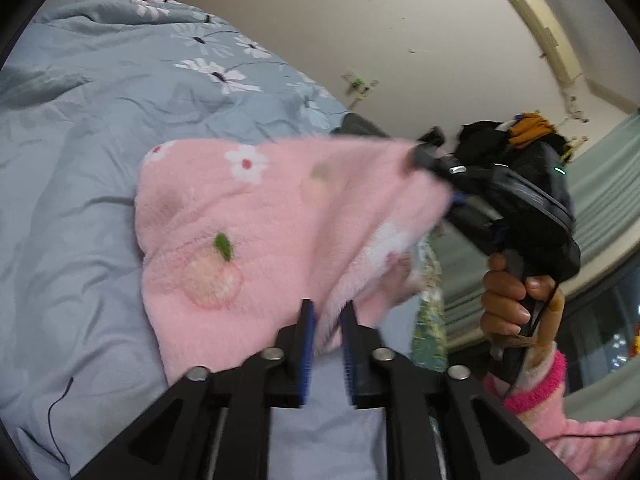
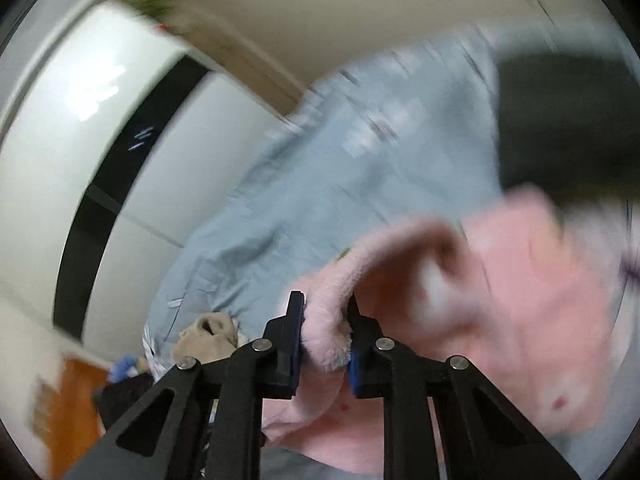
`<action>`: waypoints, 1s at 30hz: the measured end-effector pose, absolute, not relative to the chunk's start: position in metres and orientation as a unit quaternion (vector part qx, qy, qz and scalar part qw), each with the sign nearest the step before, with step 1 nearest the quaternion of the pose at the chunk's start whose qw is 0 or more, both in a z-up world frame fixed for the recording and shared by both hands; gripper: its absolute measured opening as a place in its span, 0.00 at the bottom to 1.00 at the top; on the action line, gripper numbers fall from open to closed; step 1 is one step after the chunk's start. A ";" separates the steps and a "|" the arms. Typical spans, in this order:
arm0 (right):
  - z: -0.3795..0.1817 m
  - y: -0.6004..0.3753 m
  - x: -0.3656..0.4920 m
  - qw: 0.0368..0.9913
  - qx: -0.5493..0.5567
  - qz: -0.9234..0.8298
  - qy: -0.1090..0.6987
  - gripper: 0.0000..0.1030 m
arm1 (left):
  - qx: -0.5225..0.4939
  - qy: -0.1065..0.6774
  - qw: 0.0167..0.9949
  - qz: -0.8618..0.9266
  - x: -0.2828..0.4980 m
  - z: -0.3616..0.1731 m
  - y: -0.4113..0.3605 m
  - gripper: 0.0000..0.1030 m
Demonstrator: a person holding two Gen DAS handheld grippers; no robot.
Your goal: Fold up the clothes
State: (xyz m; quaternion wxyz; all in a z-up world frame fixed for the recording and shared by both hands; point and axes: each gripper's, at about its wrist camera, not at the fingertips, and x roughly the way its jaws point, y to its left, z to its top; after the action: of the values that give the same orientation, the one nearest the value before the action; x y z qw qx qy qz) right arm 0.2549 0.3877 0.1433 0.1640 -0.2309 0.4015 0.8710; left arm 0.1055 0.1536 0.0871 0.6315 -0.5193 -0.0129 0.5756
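Observation:
A pink fleece garment (image 1: 260, 220) printed with flowers and peaches is lifted over the bed; the right wrist view shows the garment (image 2: 520, 280) blurred. My left gripper (image 1: 328, 304) sits at its lower edge. Its blue pads stand apart, and the fluffy hem lies between them. My right gripper (image 2: 324, 296) is shut on a bunched fold of the fleece. In the left wrist view the right gripper (image 1: 416, 156) pinches the garment's upper right corner, with a hand (image 1: 508, 300) on its grip.
A grey-blue floral duvet (image 1: 100, 120) covers the bed below. A dark grey cushion (image 2: 568, 120) lies at its far side. White wardrobe doors (image 2: 80, 120) stand left, beige clothes (image 2: 208, 336) lie near the bed's edge, and a clothes heap (image 1: 520, 128) and green curtain (image 1: 608, 184) are right.

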 end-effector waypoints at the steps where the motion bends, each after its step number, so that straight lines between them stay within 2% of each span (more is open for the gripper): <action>1: 0.155 0.383 0.263 0.165 -0.219 0.885 0.376 0.18 | -0.517 -0.021 0.636 0.573 0.103 0.090 0.150 0.45; 3: 0.163 0.383 0.280 0.175 -0.214 0.894 0.353 0.18 | -0.515 -0.041 0.634 0.575 0.095 0.092 0.145 0.59; 7: 0.093 0.413 0.295 0.225 -0.304 0.822 0.426 0.19 | -0.544 -0.049 0.604 0.580 0.084 0.078 0.150 0.60; 9: 0.078 0.412 0.296 0.223 -0.309 0.817 0.432 0.20 | -0.564 -0.036 0.589 0.578 0.085 0.067 0.156 0.60; 11: 0.076 0.409 0.296 0.218 -0.307 0.821 0.430 0.25 | -0.583 -0.023 0.572 0.576 0.085 0.055 0.162 0.60; 17: 0.089 0.397 0.314 0.222 -0.301 0.832 0.410 0.61 | -0.619 0.004 0.536 0.574 0.089 0.029 0.172 0.60; 22: 0.062 0.398 0.328 0.215 -0.314 0.805 0.455 0.64 | -0.626 0.032 0.525 0.576 0.096 0.019 0.182 0.60; 26: 0.048 0.403 0.323 0.188 -0.307 0.794 0.490 0.65 | -0.623 0.020 0.528 0.577 0.094 0.025 0.178 0.60; 28: 0.044 0.406 0.317 0.186 -0.306 0.792 0.495 0.73 | -0.625 0.008 0.524 0.579 0.090 0.026 0.173 0.60; 30: 0.045 0.410 0.311 0.182 -0.297 0.792 0.501 0.76 | -0.627 -0.002 0.519 0.581 0.086 0.026 0.167 0.60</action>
State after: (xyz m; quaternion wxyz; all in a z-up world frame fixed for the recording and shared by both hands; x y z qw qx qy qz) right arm 0.3113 0.4100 0.0449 0.1825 -0.2967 0.5009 0.7923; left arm 0.0856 0.1673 0.0264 0.5190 -0.6266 -0.0023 0.5813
